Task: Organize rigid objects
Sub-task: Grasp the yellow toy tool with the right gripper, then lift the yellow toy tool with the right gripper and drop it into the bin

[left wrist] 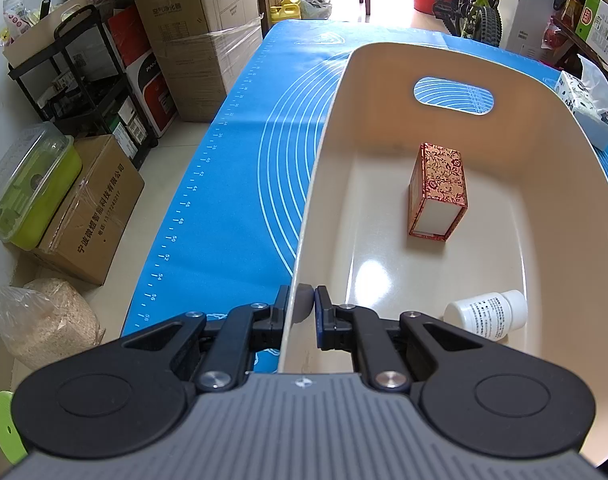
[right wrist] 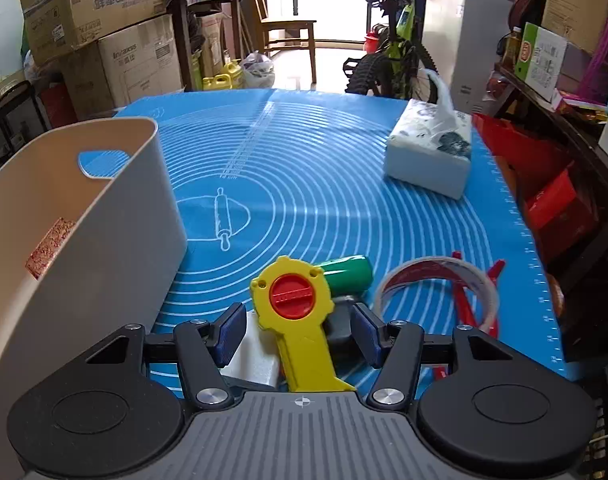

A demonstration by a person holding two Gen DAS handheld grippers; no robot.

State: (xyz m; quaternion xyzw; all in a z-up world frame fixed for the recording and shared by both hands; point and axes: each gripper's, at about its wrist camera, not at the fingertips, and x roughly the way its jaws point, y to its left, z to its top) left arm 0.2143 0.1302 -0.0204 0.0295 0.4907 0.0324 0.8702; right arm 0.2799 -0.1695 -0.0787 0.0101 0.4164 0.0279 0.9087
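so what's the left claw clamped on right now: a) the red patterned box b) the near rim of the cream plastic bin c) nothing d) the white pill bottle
b, the left claw has one finger on each side of the cream plastic bin wall at its near rim, shut on it.

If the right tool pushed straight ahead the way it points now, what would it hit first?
Most likely the yellow plastic toy with the red round knob, which already lies between the open right tool fingers. The green cylinder lies just behind it, though depth is uncertain.

Cream bin (left wrist: 544,240), red floral-patterned box (left wrist: 438,184), blue ringed mat (right wrist: 324,168), yellow-red toy (right wrist: 299,320)
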